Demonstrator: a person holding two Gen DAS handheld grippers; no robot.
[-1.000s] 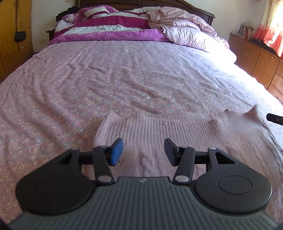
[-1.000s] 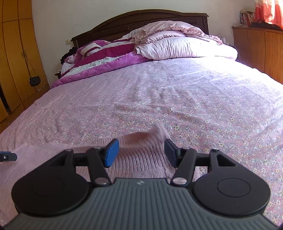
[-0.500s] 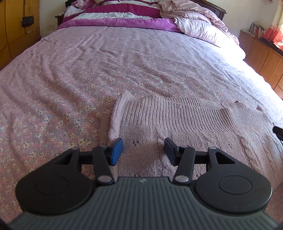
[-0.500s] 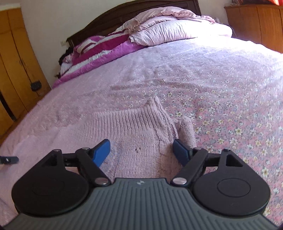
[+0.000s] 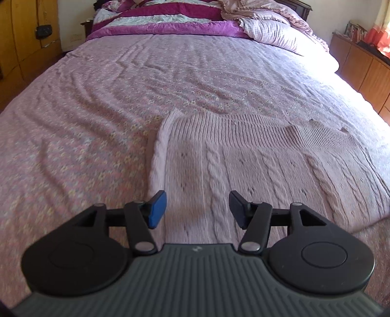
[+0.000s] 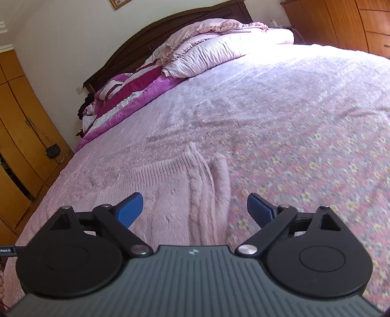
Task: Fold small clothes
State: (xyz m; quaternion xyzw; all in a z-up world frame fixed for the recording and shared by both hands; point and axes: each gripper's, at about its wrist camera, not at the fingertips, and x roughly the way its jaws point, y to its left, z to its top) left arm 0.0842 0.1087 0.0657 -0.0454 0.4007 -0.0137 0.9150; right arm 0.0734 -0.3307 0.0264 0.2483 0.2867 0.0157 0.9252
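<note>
**Desk:** What does the frame show?

**Photographer:** A pale pink cable-knit sweater (image 5: 256, 165) lies flat on the bed (image 5: 97, 102), near its foot, ribbed band toward the pillows (image 6: 219, 48). The left claw (image 5: 196, 207) hangs over the garment's left edge, jaws apart, nothing between them.

**Desk:** And the other?

**Photographer:** The right claw (image 6: 195, 209) is spread wider and is likewise empty. It straddles the sweater's right edge, where a strip of knit (image 6: 219, 185) is doubled back alongside a cable.

**Desk:** Why one claw at each side?

**Photographer:** Judging by the task, each is placed to take hold of its own edge, so the knit can be lifted evenly and laid over itself. The spread jaws suggest no grasp has been made.

**Desk:** Anything to flag?

**Photographer:** The knit looks soft and loose; a pinch could take one layer only at the doubled edge. The striped quilt (image 5: 165, 22) sits well apart at the headboard.
</note>
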